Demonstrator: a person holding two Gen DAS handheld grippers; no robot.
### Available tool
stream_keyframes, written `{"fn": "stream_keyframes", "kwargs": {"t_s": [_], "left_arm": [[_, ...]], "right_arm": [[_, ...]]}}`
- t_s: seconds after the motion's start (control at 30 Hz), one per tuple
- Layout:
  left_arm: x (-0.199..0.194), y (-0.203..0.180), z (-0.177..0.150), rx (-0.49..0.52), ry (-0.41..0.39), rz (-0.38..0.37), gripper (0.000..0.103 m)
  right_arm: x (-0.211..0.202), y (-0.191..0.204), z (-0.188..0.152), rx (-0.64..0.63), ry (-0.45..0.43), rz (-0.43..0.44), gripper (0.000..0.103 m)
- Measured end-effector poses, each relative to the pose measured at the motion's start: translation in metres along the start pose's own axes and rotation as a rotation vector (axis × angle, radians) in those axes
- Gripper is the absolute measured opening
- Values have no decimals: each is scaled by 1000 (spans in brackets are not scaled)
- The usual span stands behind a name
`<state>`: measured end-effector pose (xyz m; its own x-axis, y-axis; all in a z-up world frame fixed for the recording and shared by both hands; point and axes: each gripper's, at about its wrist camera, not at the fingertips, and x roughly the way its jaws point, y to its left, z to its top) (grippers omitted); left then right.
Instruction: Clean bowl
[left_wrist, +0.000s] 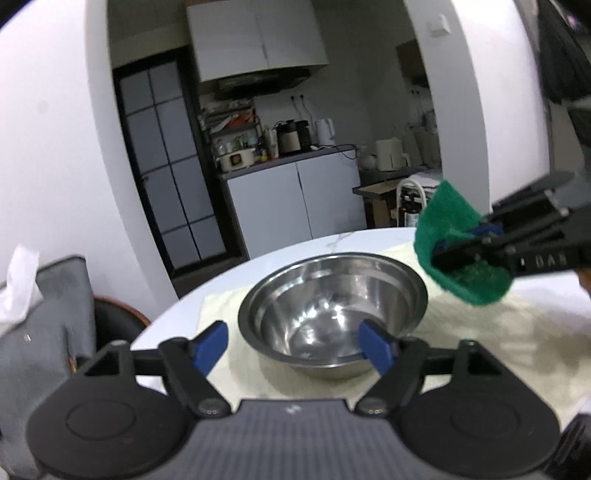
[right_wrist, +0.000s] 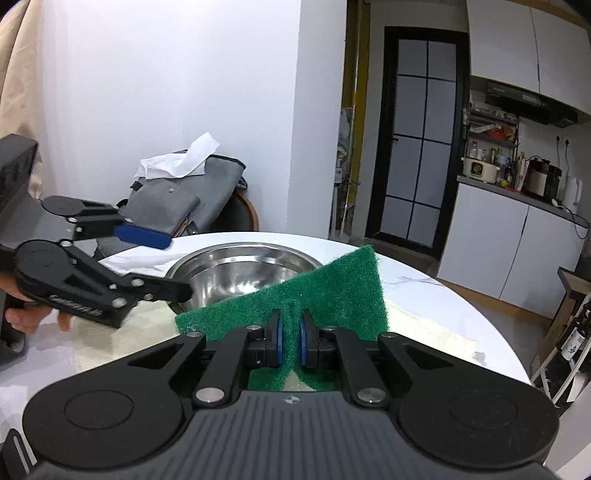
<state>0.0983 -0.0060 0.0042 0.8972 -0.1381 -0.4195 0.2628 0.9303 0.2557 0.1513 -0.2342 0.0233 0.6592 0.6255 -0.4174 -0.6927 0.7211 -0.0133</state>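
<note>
**Scouring pad poised beside the steel bowl**

The stainless-steel bowl (left_wrist: 332, 314) sits upright on a pale cloth mat (left_wrist: 480, 332) spread over the round white tabletop (left_wrist: 221, 280), probably so that it will not slide while it is scrubbed. It looks like more than one bowl nested together, though the rims are too blurred to be sure.

The left tongs (left_wrist: 295, 347) stand wide apart, their blue pads straddling the near rim of the bowl, one pad at about 8 o'clock outside it and the other at about 5 o'clock over the inside; neither clearly touches the metal. This pose suggests a grip on the rim is being prepared to steady the bowl.

The right tongs (right_wrist: 290, 341) are clamped on a green scouring pad (right_wrist: 314, 295), which is pinched into a fold between the pads so that most of it sticks out forward as a working face. In the left wrist view the pad hangs above the mat at the bowl's 2 o'clock, near the rim but apart from it, with the tool held roughly level and pointing across toward the bowl.
</note>
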Motion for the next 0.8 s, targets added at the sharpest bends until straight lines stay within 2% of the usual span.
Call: {"fn": "stream_keyframes", "kwargs": {"t_s": [0.2, 0.43, 0.57, 0.8], "left_arm": [[-6, -9, 9, 70, 5, -27, 84], [-5, -32, 31, 162, 19, -105, 84], [3, -47, 31, 245, 44, -149, 85], [19, -52, 25, 229, 91, -222, 85]], "right_arm": [[-6, -8, -2, 35, -18, -9, 9], [-12, -17, -4, 80, -32, -1, 9], [-13, -21, -5, 102, -34, -2, 9], [-16, -29, -8, 133, -44, 7, 9]]}}
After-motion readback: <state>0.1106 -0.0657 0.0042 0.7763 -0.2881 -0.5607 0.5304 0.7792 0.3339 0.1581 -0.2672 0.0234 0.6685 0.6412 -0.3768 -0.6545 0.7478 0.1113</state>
